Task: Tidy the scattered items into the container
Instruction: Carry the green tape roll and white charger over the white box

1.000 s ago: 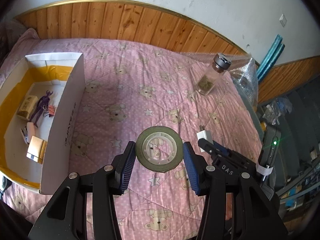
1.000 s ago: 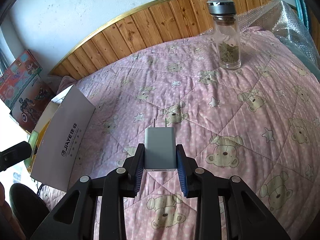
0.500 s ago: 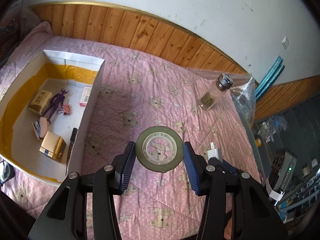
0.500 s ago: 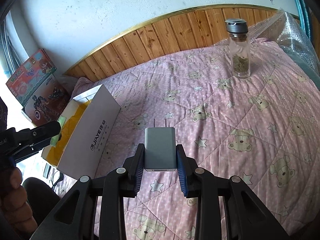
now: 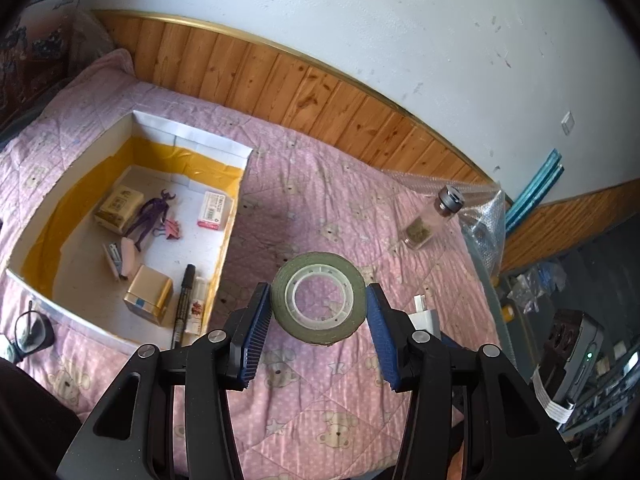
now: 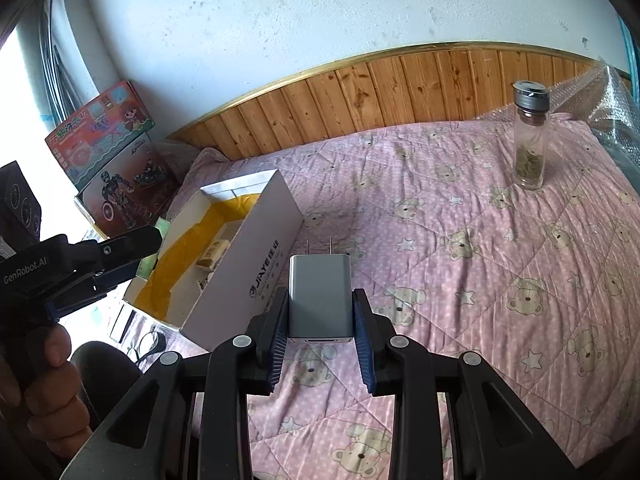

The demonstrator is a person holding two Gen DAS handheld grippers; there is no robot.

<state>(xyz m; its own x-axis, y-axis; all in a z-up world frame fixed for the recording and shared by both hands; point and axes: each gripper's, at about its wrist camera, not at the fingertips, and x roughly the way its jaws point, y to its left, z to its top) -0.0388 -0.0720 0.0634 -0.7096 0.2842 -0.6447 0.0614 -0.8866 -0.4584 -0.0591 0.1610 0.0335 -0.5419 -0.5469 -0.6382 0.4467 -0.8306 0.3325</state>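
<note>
Pink teddy-bear quilt (image 5: 312, 200) covered bed, wood panelling behind; left gripper (image 5: 318, 312) clamped olive tape roll (image 5: 319, 303) midair beside open white box (image 5: 236, 196), right gripper (image 6: 320, 320) pinched grey charger (image 6: 320, 295) prongs-forward above quilt; glass jar (image 6: 530, 140) stood upright

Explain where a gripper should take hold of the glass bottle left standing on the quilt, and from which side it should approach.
Grip the glass bottle across its clear cylindrical body, probably mid-height or a little above, coming in level from the open quilt side. It stands upright, so its straight round walls suit two opposed fingers. Bubble wrap lies close on its far side, which rules against approaching from there.
</note>
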